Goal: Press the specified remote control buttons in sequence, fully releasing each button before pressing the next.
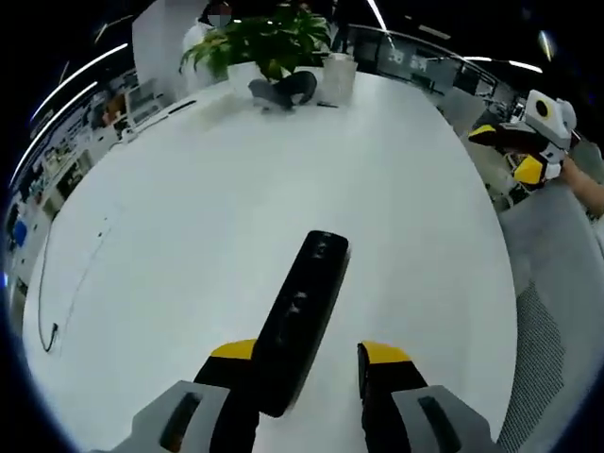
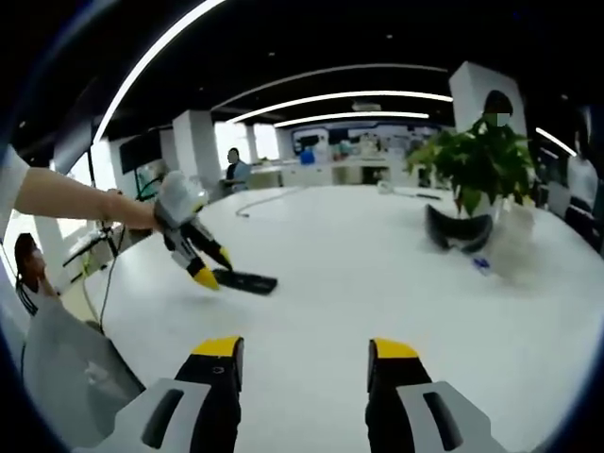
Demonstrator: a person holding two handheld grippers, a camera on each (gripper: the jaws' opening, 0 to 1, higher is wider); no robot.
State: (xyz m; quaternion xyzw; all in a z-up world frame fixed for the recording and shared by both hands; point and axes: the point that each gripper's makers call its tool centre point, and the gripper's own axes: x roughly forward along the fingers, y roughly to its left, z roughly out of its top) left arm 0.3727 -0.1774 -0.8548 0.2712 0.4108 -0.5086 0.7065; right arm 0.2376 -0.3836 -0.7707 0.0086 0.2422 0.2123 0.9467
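A black remote control (image 1: 304,307) lies flat on the white round table (image 1: 208,217), its button end pointing away. My left gripper (image 1: 308,354) is open over its near end. The remote runs up between the jaws and lies close against the left one, with a gap to the right one. In the right gripper view the remote (image 2: 247,281) rests near the table's left edge, and the left gripper (image 2: 209,264), held by a person's hand, has its yellow tips at the remote's end. My right gripper (image 2: 305,349) is open above bare table with nothing between its fingers. It also appears off the table's edge (image 1: 533,142).
A potted plant (image 1: 269,42) stands at the far side with a dark headset-like object (image 1: 283,90) and a white pot (image 1: 338,77) beside it. A thin cable (image 1: 71,288) lies at the left. A grey chair (image 1: 552,283) stands at the right edge. A person stands behind the plant.
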